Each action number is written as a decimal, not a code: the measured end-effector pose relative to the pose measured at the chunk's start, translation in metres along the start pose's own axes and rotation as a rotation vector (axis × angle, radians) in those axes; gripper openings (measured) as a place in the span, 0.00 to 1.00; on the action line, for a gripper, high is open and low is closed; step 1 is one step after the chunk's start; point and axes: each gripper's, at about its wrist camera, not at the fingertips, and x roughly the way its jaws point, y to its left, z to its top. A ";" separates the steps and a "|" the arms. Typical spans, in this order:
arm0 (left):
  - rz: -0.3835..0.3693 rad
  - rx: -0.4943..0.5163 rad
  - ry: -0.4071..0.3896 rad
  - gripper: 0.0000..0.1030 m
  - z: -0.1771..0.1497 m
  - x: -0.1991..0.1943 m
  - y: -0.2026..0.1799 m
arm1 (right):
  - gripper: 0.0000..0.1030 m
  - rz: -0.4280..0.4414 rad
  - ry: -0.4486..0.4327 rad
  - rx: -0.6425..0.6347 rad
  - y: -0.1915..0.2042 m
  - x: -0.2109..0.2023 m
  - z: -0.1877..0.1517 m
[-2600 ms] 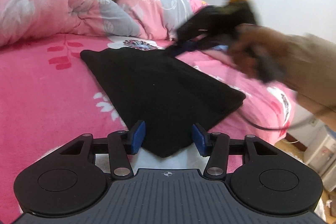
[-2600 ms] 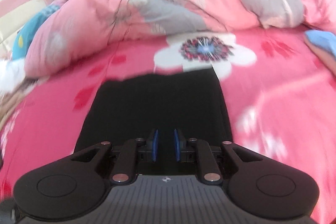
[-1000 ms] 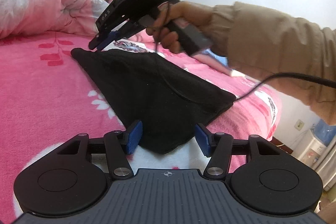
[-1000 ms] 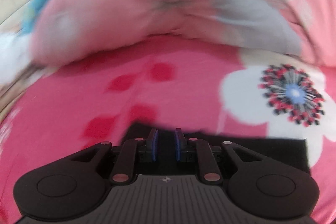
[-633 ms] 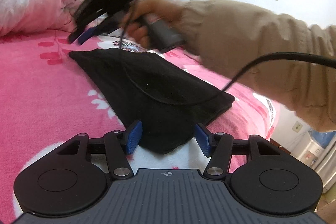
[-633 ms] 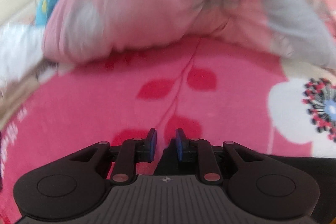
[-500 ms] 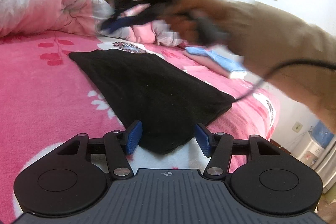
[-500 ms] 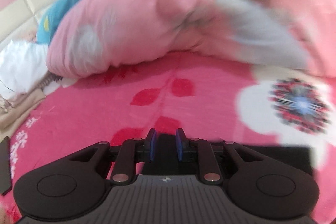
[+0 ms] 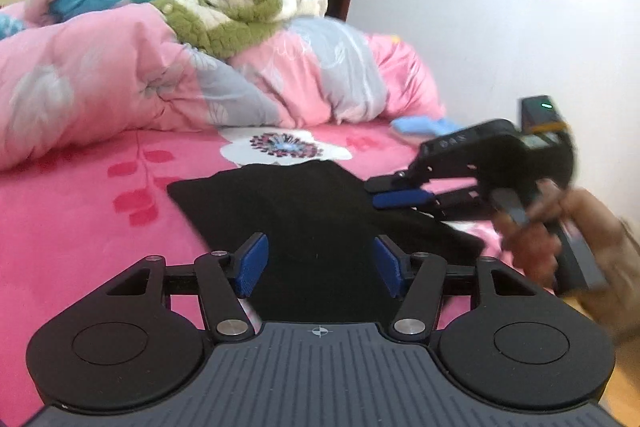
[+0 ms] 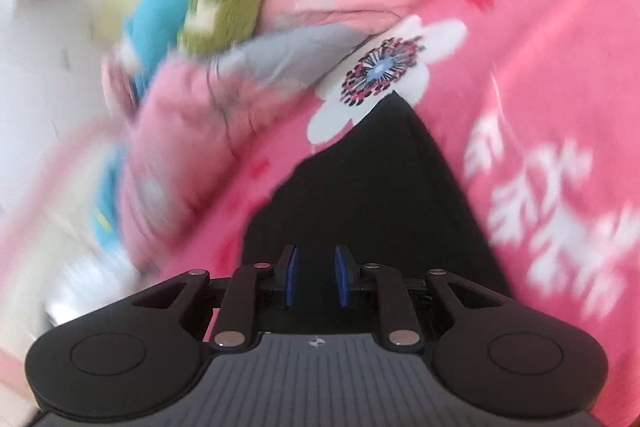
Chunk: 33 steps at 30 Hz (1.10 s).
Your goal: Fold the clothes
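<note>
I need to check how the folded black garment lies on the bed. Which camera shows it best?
The left wrist view. It is sharp and shows the black garment lying flat on the pink bedsheet, far edge and both far corners visible. The right wrist view is motion-blurred and shows only a narrowing black strip ahead of the right gripper.

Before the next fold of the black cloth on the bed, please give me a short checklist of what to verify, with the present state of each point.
1. Left gripper open, ready to grasp: ok, its pads stand wide apart above the near part of the black garment.
2. Right gripper holds no cloth: ok, a narrow gap shows between its pads and nothing is in it.
3. Garment lies flat on the pink bedsheet: ok, no loose bulge shows.
4. Right gripper aligned with the garment's right edge: cannot tell, the right wrist view is blurred by motion.
5. Quilt is apart from the garment: ok.
6. Blue folded cloth out of the way: ok.
</note>
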 end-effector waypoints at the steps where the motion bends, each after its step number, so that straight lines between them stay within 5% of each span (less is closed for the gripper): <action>1: 0.003 0.009 0.009 0.50 0.003 0.011 -0.004 | 0.21 0.006 -0.016 0.022 -0.004 0.002 -0.004; 6: 0.065 -0.042 0.148 0.37 -0.007 0.052 -0.001 | 0.21 -0.003 -0.025 -0.019 -0.004 0.007 -0.015; 16: 0.271 -0.126 0.129 0.35 -0.018 -0.009 0.049 | 0.18 -0.056 -0.084 -0.093 -0.011 -0.011 -0.020; 20: 0.171 -0.076 0.085 0.35 0.010 0.016 0.035 | 0.18 -0.096 -0.099 -0.160 -0.006 -0.015 -0.022; 26: 0.060 -0.054 0.171 0.28 0.016 0.096 0.018 | 0.13 -0.156 -0.119 -0.272 0.003 -0.020 -0.025; 29: 0.068 -0.096 0.175 0.26 0.010 0.104 0.032 | 0.12 -0.179 -0.103 -0.374 0.013 -0.012 -0.026; 33: 0.243 -0.139 0.162 0.22 0.007 0.082 0.059 | 0.09 -0.181 -0.094 -0.361 0.004 -0.004 -0.024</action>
